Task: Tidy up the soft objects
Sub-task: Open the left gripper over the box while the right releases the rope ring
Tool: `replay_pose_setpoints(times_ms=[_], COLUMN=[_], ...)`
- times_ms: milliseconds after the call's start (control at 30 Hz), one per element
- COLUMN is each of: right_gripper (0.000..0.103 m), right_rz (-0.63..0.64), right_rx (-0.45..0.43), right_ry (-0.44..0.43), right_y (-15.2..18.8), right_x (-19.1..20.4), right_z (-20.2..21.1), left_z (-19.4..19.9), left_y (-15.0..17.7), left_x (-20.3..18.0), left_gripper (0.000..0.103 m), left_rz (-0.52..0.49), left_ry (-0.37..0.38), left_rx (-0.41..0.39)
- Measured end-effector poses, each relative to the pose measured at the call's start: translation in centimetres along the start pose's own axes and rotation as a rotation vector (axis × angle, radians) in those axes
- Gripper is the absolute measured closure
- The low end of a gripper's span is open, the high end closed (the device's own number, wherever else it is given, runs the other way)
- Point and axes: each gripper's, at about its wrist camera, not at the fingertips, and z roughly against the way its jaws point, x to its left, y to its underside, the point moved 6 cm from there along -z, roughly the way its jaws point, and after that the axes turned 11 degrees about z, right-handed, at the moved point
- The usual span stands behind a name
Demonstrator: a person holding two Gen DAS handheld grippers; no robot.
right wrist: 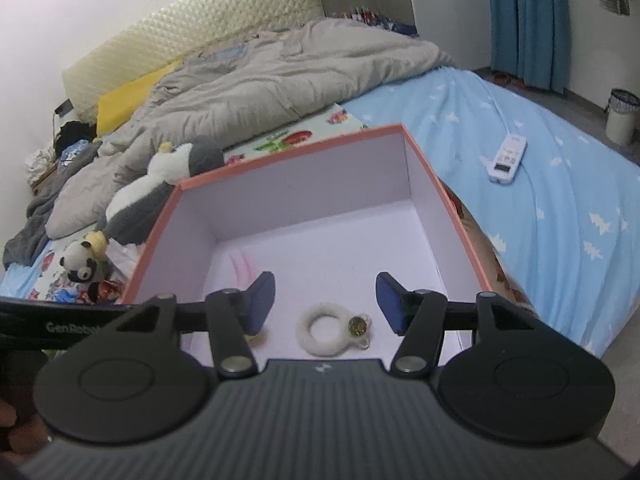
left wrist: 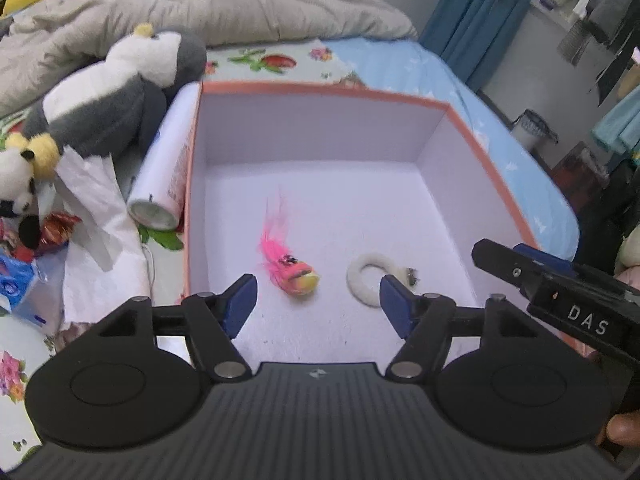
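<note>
A pink-rimmed box [left wrist: 320, 90] with a white inside sits on the bed; it also shows in the right wrist view [right wrist: 288, 148]. Inside lie a pink feathered fish toy [left wrist: 290, 266] and a white fluffy ring [left wrist: 366, 280] with a small bell [right wrist: 357, 326]. My left gripper [left wrist: 318, 300] is open and empty above the box's near part. My right gripper [right wrist: 324, 300] is open and empty above the ring [right wrist: 324, 332]. A grey and white penguin plush [left wrist: 128, 84] lies left of the box, with a small panda plush [left wrist: 18, 184] beside it.
A white spray can [left wrist: 168, 168] lies against the box's left wall. Crumpled white paper [left wrist: 96, 200] and a blue tissue pack [left wrist: 16, 284] are at the left. A grey duvet [right wrist: 260, 80] covers the far bed. A white remote [right wrist: 507, 158] lies on the blue sheet.
</note>
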Motion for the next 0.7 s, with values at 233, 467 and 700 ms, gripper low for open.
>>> replay_pose_setpoints(times_ms=[233, 467, 700], right_gripper=[0.044, 0.044, 0.044], right_rz=[0.028, 0.082, 0.120], right_rx=[-0.102, -0.190, -0.245], right_ry=[-0.005, -0.003, -0.029], right_y=[-2.0, -3.5, -3.5], right_x=[1.7, 4.4, 7.8], right_z=[2.9, 6.3, 8.8], left_z=[4.9, 9.7, 14.6], left_y=[-0.5, 0.2, 1.5], left_x=[-0.2, 0.9, 3.5], left_gripper=[0.030, 0.030, 0.030], left_rz=[-0.051, -0.071, -0.035], left_ry=[0.039, 0.047, 0.050], left_rx=[-0.153, -0.255, -0.318])
